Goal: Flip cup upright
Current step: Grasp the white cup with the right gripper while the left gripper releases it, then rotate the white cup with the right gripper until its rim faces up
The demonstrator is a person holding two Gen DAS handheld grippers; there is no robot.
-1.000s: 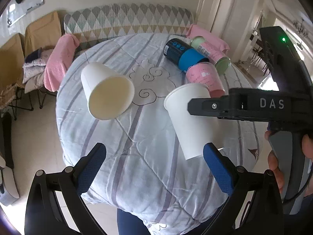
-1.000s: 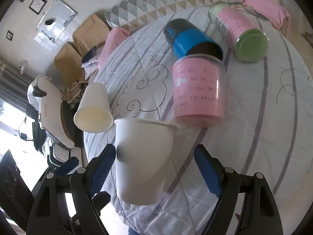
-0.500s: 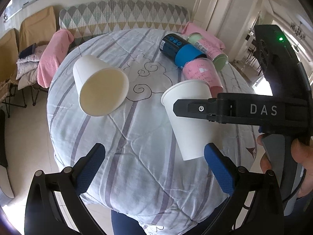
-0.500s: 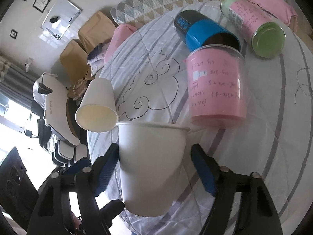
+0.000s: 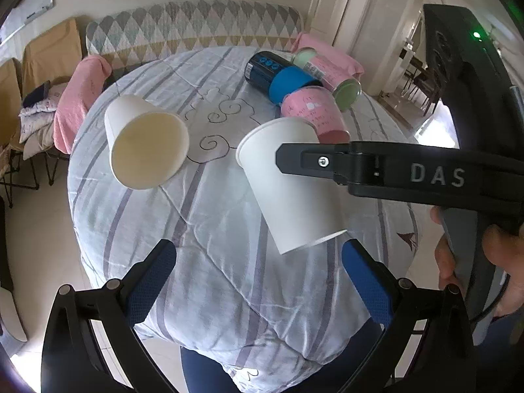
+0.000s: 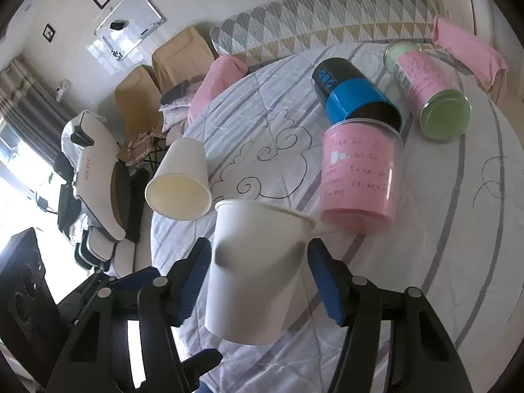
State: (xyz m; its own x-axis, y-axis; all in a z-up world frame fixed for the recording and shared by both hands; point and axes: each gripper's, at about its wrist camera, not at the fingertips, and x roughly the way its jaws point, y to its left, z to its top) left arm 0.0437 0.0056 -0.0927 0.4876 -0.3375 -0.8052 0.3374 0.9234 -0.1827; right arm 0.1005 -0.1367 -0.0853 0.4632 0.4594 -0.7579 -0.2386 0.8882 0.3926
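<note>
A white paper cup (image 6: 252,271) stands mouth up, a little tilted, between the pads of my right gripper (image 6: 262,278), which is shut on it near the table's front edge; it also shows in the left wrist view (image 5: 288,186) under the right gripper's black finger. A second white paper cup (image 5: 144,144) lies on its side at the table's left, mouth toward me; it also shows in the right wrist view (image 6: 180,183). My left gripper (image 5: 258,281) is open and empty, low in front of the table.
A round table with a striped white cloth (image 5: 213,229). At the back right lie a black-and-blue can (image 6: 350,95), a pink jar (image 6: 360,177) and a pink can with a green lid (image 6: 429,98). Chairs and a sofa stand behind.
My right gripper has closed in on the upright cup until its pads touch both sides. The left gripper has drawn back and risen slightly, still open.
</note>
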